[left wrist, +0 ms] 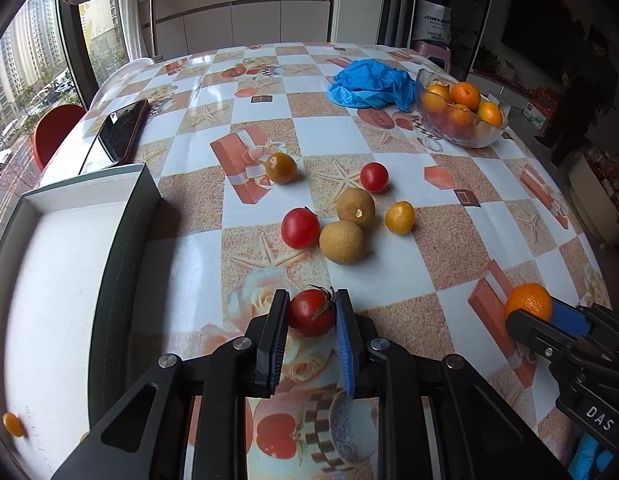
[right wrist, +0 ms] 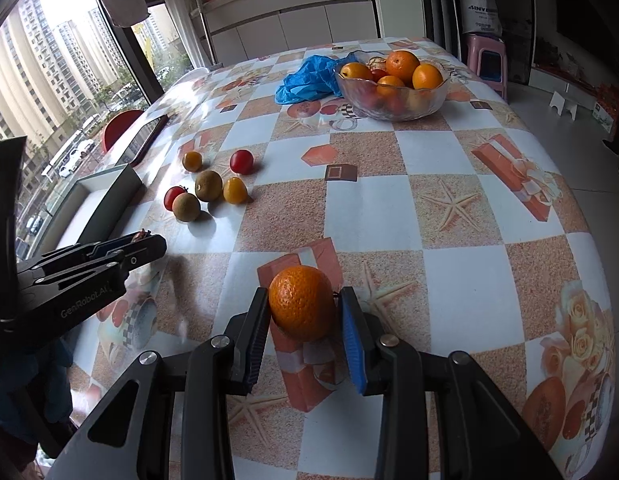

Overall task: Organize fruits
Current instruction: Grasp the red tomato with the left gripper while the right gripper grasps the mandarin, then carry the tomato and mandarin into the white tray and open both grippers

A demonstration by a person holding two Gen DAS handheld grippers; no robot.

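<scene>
Your left claw [left wrist: 311,312] is clenched on a tomato [left wrist: 309,312] at the frame's bottom centre, beside the box [left wrist: 121,216]; your right claw [right wrist: 305,312] grips an orange [right wrist: 301,306], probably bound for the bowl [right wrist: 393,100].

The tablecloth [left wrist: 393,268] looks like glossy vinyl, smooth enough to catch window glare. The bowl [right wrist: 393,100] is clear glass with a textured, dimpled wall. That blue bag [left wrist: 369,84] is thin crinkly plastic, kinda shiny. The tomato [left wrist: 311,312] between the left gripper [left wrist: 311,320] pads is smooth and glossy with a dry stem, while the orange [right wrist: 301,304] has that pebbly, pitted peel with a bit of sheen. The two brown fruits [left wrist: 341,242] are matt and rough-looking. Gripper frames look like matt black plastic with shiny metal pins, and the blue pads [right wrist: 353,344] are ribbed, rubbery-looking. The box [left wrist: 121,248] seems like matt card, white liner inside. The phone [left wrist: 121,132] screen is glossy glass.
</scene>
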